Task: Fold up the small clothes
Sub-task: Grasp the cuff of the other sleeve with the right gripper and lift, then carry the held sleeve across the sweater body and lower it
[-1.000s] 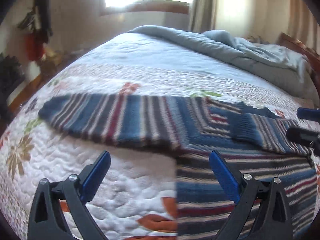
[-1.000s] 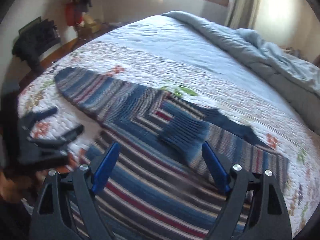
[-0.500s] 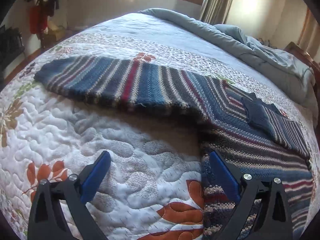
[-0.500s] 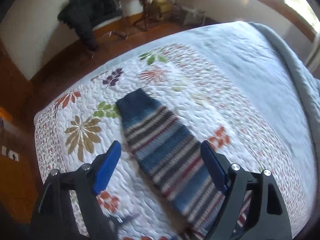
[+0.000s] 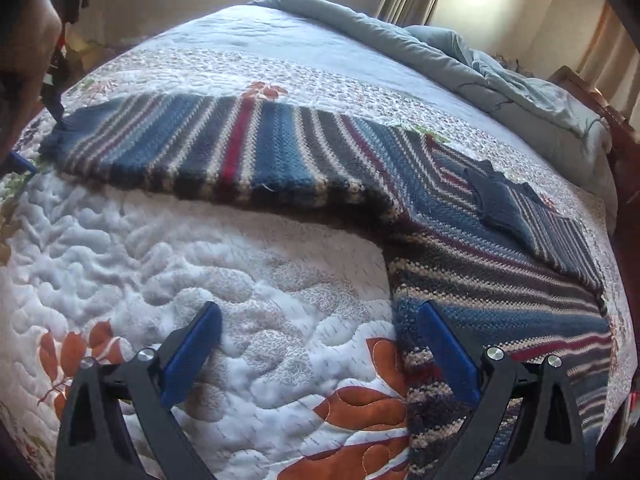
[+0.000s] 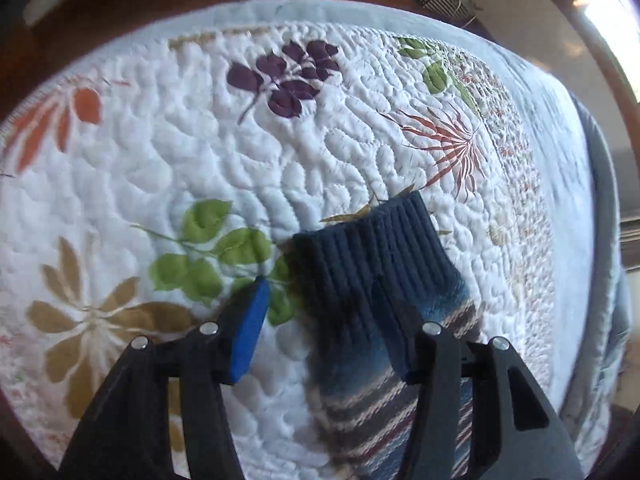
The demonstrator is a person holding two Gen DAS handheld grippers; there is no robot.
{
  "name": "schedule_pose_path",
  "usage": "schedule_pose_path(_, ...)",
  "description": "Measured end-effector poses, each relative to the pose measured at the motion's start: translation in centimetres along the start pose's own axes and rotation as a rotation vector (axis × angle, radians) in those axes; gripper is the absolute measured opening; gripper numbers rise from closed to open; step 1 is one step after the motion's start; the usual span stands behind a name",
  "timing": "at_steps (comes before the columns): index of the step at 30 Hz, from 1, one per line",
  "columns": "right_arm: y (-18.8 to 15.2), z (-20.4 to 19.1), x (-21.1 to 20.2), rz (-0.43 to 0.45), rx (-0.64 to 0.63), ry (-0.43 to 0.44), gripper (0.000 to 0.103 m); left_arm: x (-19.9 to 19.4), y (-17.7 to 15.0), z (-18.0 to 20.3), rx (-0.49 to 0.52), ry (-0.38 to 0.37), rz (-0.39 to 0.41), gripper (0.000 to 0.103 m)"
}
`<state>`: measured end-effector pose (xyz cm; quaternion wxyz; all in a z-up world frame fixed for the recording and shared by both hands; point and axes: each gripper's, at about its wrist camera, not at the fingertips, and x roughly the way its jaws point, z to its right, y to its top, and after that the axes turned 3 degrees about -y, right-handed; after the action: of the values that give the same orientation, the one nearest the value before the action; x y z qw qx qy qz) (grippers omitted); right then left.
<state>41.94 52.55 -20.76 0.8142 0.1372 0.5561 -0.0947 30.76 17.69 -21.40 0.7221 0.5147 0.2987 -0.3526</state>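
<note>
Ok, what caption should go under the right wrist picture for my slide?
Right gripper, jaws closing, straddles the navy ribbed cuff of a striped sweater sleeve on the leaf-print quilt.

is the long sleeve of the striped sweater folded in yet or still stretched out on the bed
Stretched out. The sleeve lies flat across the quilt, its navy cuff between the right gripper's fingers. The other sleeve is already folded in.
</note>
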Motion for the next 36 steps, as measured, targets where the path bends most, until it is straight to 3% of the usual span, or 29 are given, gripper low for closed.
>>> schedule_pose_path(2, 0.3, 0.2, 0.6, 0.004, 0.014, -0.038, 0.058, -0.2, 0.1, -0.3, -0.011, -0.010, 0.004, 0.099)
schedule_pose_path(4, 0.3, 0.7, 0.9, 0.002, 0.030, -0.045, 0.057, -0.4, 0.2, -0.7, -0.026, -0.017, 0.007, 0.099)
schedule_pose_path(6, 0.3, 1.8, 1.0, -0.007, 0.061, -0.050, 0.035, -0.6, 0.3, -1.1, -0.045, -0.024, 0.013, 0.099)
schedule_pose_path(7, 0.2, 2.4, 1.0, -0.013, 0.075, -0.041, 0.018, -0.7, 0.3, -1.3, -0.053, -0.027, 0.015, 0.099)
schedule_pose_path(8, 0.0, 3.4, 0.4, -0.009, 0.102, -0.031, 0.010, -0.6, 0.3, -1.5, -0.063, -0.032, 0.014, 0.099)
schedule_pose_path(15, -3.3, 10.8, -7.2, 0.094, 0.272, 0.015, 0.008, -0.7, 0.4, -3.1, -0.136, -0.095, 0.016, 0.099)
schedule_pose_path(18, -7.4, 15.7, -11.3, 0.141, 0.399, 0.040, 0.008, -1.6, 0.6, -3.5, -0.134, -0.001, 0.073, 0.099)
schedule_pose_path(21, -11.8, 20.3, -13.8, 0.168, 0.487, 0.034, 0.008, -1.8, 0.9, -3.7, -0.151, -0.033, 0.083, 0.099)
schedule_pose_path(23, -15.6, 23.1, -15.7, 0.188, 0.561, 0.031, 0.008, -1.8, 0.9, -3.4, -0.150, -0.015, 0.089, 0.099)
schedule_pose_path(29, -24.7, 27.6, -17.8, 0.223, 0.666, 0.023, 0.008, -3.2, 1.0, -0.8, -0.032, 0.064, 0.200, 0.099)
schedule_pose_path(36, -33.0, 30.8, -17.3, 0.224, 0.748, 0.031, 0.008, -3.2, 0.9, 0.4, 0.003, 0.088, 0.232, 0.099)
